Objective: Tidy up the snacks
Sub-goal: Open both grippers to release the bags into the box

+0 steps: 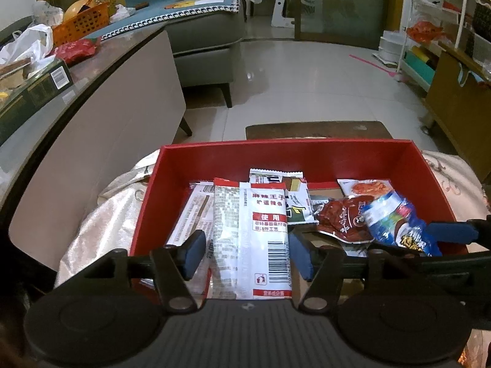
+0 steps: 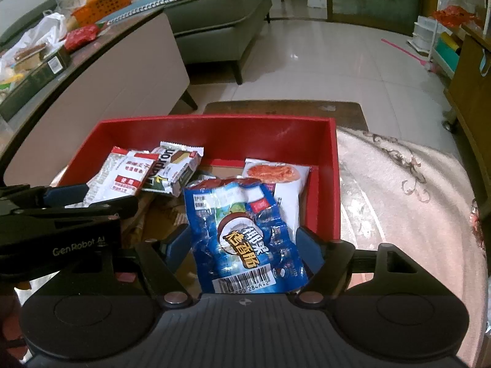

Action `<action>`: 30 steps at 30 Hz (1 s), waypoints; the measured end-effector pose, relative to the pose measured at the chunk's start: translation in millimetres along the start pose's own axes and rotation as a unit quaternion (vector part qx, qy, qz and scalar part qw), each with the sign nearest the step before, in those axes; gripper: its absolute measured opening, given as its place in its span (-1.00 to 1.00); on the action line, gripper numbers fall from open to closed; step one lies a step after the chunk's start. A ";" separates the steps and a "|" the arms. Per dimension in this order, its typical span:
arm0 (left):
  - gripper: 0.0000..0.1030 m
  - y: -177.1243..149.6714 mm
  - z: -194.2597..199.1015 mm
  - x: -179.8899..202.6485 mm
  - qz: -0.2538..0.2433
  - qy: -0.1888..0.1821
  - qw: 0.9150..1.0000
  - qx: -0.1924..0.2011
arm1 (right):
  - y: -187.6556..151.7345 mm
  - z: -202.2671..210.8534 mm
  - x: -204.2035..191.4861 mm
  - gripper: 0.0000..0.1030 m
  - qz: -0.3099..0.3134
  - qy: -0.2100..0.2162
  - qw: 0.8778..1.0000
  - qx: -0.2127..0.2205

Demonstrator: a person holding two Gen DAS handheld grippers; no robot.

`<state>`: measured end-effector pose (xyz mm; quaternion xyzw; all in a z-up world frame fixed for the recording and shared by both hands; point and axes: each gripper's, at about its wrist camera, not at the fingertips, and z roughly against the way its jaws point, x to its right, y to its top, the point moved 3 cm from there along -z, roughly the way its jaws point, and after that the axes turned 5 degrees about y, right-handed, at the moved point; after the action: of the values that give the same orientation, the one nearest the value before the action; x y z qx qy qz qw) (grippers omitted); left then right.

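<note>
A red box [image 1: 285,153] [image 2: 214,128] holds several snack packets. My left gripper [image 1: 247,253] is open over the box's near side, its blue pads on either side of a long white packet with a barcode [image 1: 267,236], which lies among the others. My right gripper [image 2: 244,245] is open, with a blue sausage packet [image 2: 245,239] lying between its pads inside the box; that packet also shows in the left wrist view [image 1: 399,224]. A dark red packet [image 1: 343,217], a chocolate wafer packet [image 2: 178,165] and a white packet with an orange picture [image 2: 276,171] lie in the box.
The box stands on a pale embroidered cloth [image 2: 399,199]. A long cabinet [image 1: 107,116] with bags, an orange basket [image 1: 81,23] and a green box runs along the left. A grey sofa [image 1: 202,46] stands behind; shelves [image 1: 429,30] and a wooden cabinet are at the right.
</note>
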<state>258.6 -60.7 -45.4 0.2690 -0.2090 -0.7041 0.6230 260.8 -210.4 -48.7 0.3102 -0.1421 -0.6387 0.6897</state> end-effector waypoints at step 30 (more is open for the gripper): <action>0.26 -6.2 46.1 -2.5 0.014 -0.015 0.999 0.025 | -4.5 52.6 -0.7 0.60 -0.004 0.003 0.999 0.045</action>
<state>224.6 -59.3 -13.6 0.2714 -0.2398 -0.6939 0.6224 226.0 -222.6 -10.9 0.3434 -0.1678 -0.6336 0.6727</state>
